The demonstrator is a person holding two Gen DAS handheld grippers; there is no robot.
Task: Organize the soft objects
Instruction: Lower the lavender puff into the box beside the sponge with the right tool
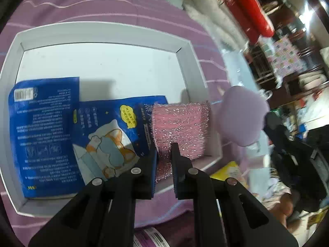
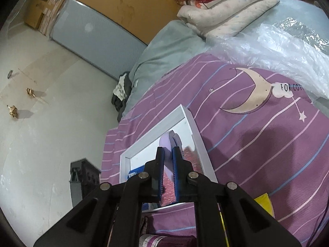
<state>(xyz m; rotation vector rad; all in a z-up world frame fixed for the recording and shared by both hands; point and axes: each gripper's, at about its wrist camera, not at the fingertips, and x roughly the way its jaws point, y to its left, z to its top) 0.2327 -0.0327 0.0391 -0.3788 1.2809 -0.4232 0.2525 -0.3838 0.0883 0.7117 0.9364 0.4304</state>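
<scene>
Blue packets [image 1: 47, 135] and claw-gripped pink sponge [image 1: 181, 127] inside white tray [image 1: 102, 33].

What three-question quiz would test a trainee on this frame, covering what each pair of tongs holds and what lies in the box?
1. True or false: the left tongs are shut on the pink glittery sponge.
2. What do the right tongs grip? A) a blue packet B) a lilac pad C) a plastic bag
3. Fill in: the two blue packets lie inside the white ____.

Key:
1. True; the sponge sits at the box's right wall, pinched between the pads.
2. B; the lilac pad is clamped above the box.
3. box.
</scene>
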